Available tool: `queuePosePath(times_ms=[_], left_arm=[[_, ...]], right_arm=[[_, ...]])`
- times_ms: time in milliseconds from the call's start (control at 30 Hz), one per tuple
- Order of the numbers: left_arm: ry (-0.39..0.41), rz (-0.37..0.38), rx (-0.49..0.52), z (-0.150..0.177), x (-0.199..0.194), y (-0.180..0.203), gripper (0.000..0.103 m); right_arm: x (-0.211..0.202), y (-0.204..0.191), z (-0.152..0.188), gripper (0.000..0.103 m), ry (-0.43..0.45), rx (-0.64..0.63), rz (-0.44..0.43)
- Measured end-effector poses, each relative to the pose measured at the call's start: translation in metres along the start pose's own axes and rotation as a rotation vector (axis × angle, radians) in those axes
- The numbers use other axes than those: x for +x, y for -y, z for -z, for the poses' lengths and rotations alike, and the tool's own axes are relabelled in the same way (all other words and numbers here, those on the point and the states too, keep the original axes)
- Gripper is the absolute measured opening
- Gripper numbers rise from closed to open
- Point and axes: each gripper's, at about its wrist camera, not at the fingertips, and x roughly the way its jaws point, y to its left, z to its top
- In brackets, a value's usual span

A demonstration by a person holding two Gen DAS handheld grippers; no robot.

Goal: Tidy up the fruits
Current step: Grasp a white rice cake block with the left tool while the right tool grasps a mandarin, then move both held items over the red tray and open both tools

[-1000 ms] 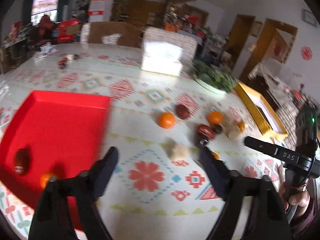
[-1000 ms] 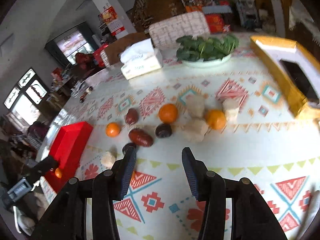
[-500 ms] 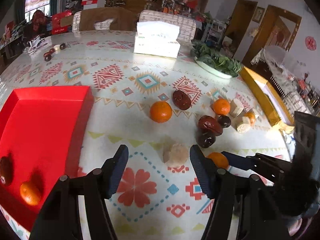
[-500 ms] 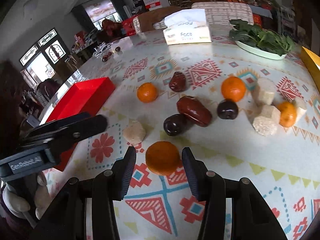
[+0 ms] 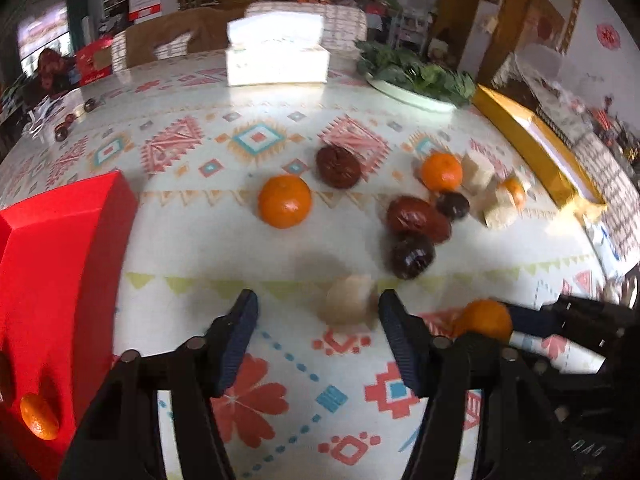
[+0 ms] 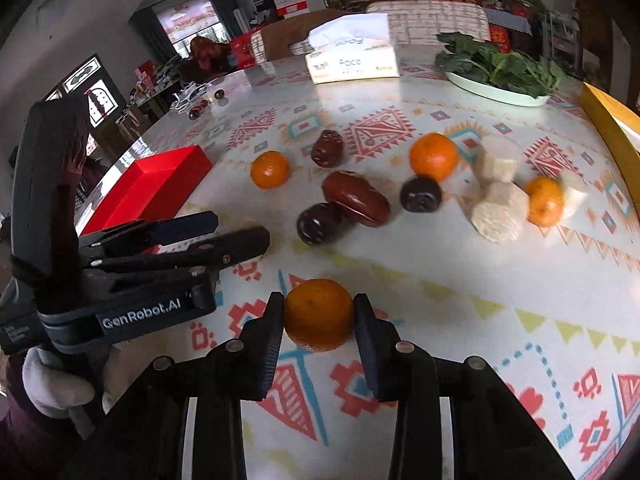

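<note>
Between the right gripper's [image 6: 319, 320] closing pads sits a round orange mandarin [image 6: 319, 314], touched on both sides and resting on the patterned counter [image 6: 460, 280]. At nine o'clock of it, the left gripper [image 5: 316, 316] narrows around a pale beige cube-shaped chunk [image 5: 347, 299], pads not yet pressing. Both picks are under way; next, probably, comes lifting each toward the red plastic tray [image 5: 60, 248] at ten o'clock.

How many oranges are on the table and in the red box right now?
5 visible. One sits between the right gripper pads, one lies nearest the red box, one mid-table, one among the pale chunks, one inside the box. More may be hidden there.
</note>
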Motion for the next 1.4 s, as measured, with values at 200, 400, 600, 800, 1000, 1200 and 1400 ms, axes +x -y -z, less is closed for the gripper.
queuePosePath(times_ms=[200, 400, 600, 800, 1000, 1200, 1400], left_arm=[[0.022, 0.026, 0.009, 0.004, -0.009, 0.004, 0.016], [0.121, 0.072, -0.115, 0.0, -0.057, -0.033, 0.016], [0.224, -0.011, -0.211, -0.001, -0.115, -0.103, 0.016], [0.229, -0.16, -0.304, 0.001, -0.132, -0.183, 0.016], [0.165, -0.214, -0.405, 0.016, -0.113, -0.245, 0.016], [0.115, -0.19, -0.462, 0.03, -0.093, -0.273, 0.016], [0.124, -0.177, -0.481, 0.033, -0.094, -0.277, 0.022]], right_arm=[[-0.009, 0.004, 0.001, 0.038, 0.014, 0.019, 0.016], [-0.017, -0.014, -0.008, 0.038, 0.034, -0.01, 0.004], [-0.023, -0.057, -0.034, 0.038, 0.073, -0.06, -0.078], [0.006, -0.127, -0.072, 0.038, 0.051, -0.123, -0.198], [0.069, -0.186, -0.085, 0.038, -0.055, -0.149, -0.248], [0.117, -0.22, -0.081, 0.038, -0.116, -0.19, -0.205], [0.132, -0.226, -0.076, 0.039, -0.126, -0.205, -0.171]])
